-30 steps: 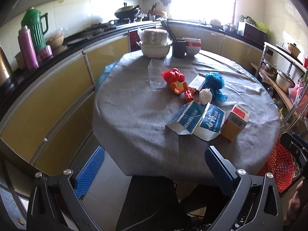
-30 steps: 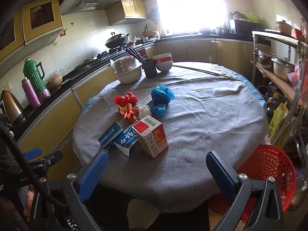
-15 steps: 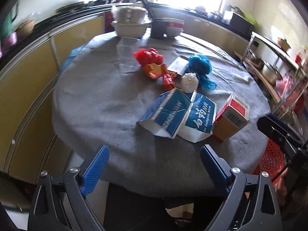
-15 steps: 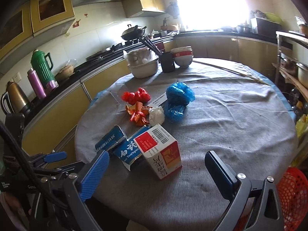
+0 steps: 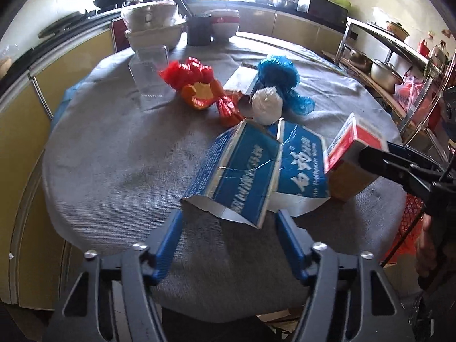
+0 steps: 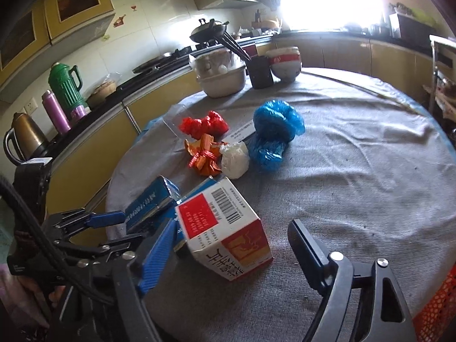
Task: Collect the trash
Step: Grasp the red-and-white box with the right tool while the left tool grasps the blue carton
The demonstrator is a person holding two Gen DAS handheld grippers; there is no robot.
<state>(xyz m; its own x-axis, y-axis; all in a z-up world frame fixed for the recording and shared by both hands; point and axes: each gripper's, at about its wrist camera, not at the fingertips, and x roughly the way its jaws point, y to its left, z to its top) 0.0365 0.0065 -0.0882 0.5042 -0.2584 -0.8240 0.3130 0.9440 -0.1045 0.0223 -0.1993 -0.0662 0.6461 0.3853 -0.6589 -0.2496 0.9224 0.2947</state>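
Currently left gripper (image 5: 229,222) wide, straddling blue carton (image 5: 236,171); right gripper (image 6: 230,236) wide around red box (image 6: 225,228), carton's 3 o'clock.

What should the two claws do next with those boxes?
Probably ease both forward a little, then squeeze. The left claw is open just short of the flattened blue carton; the right claw is open around the red and white box, not yet pinching it.
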